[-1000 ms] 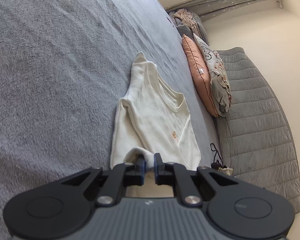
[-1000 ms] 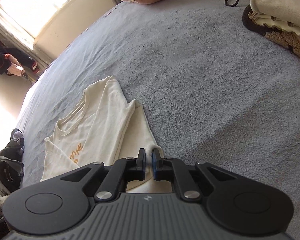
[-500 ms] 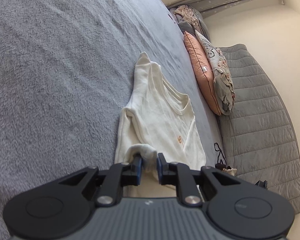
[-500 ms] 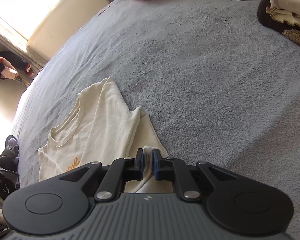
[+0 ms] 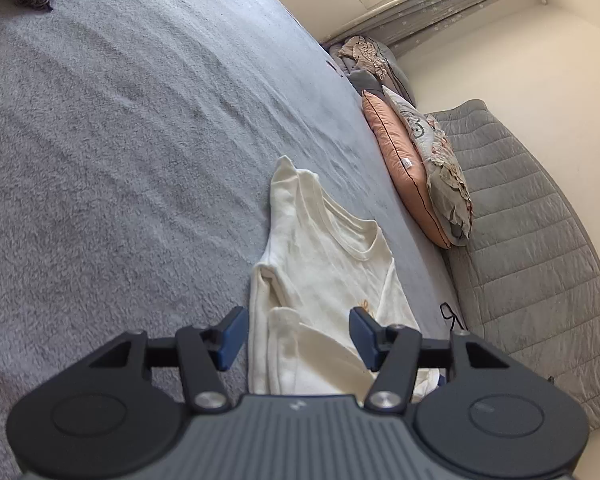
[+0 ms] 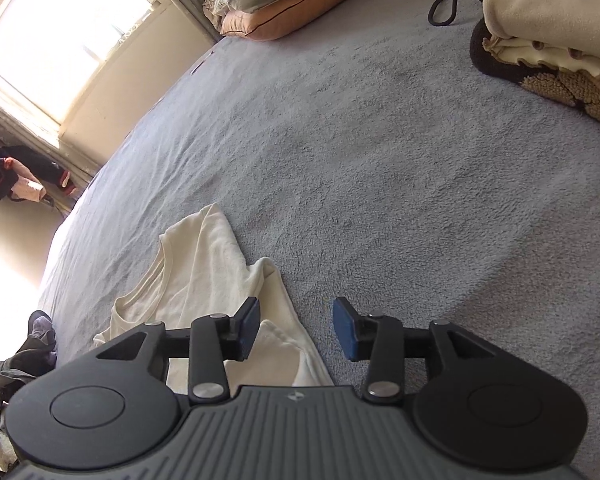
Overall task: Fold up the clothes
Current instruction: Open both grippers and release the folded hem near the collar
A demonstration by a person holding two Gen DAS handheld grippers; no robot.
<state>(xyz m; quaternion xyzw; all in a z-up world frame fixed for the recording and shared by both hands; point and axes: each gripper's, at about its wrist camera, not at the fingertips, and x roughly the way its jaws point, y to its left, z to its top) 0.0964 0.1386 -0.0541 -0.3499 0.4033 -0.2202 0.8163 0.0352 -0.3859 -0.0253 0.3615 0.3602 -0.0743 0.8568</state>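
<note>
A cream T-shirt (image 5: 320, 248) with a small orange print lies partly folded on the grey bed cover (image 5: 120, 140), its sides turned in. My left gripper (image 5: 298, 338) hovers over the shirt's near end with its jaws opening; cloth lies under the gap but the pads do not press on it. In the right wrist view the same shirt (image 6: 204, 268) lies to the left. My right gripper (image 6: 296, 328) is also opening, its left pad above the shirt's folded hem, its right pad over bare cover. Nothing is held.
Orange and patterned pillows (image 5: 416, 172) lean by a grey quilted headboard (image 5: 532, 248). A stack of folded clothes (image 6: 556, 36) and a black cord (image 6: 452, 8) lie at the far right. Dark clothes (image 6: 24, 356) sit at the bed's left edge.
Both grippers were shut on the shirt's folded hem; both have let go and spread their jaws. The hem has dropped flat onto the shirt. Both grippers have drawn back slightly.
</note>
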